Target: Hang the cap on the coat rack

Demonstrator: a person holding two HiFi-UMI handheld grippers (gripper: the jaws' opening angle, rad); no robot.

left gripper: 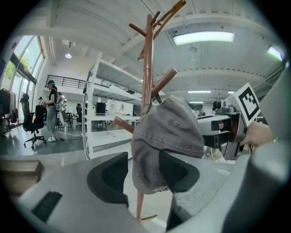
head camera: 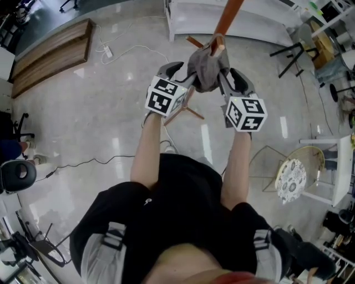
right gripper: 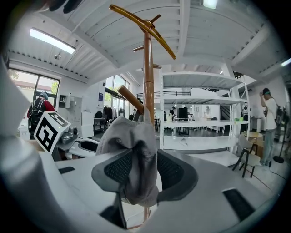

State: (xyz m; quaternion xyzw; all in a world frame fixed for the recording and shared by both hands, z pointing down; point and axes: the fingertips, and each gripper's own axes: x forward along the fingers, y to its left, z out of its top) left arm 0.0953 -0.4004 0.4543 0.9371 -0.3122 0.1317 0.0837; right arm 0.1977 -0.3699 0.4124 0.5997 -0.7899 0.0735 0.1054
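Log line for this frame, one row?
cap: draped on coat rack | left gripper: open around cap | right gripper: open around cap | next: likely withdraw

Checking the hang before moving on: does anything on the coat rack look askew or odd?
The gray cap hangs on a peg of the coat rack, but crumpled and folded rather than neat, drooping between the open tongs of the left gripper and right gripper. Nothing else stands out.
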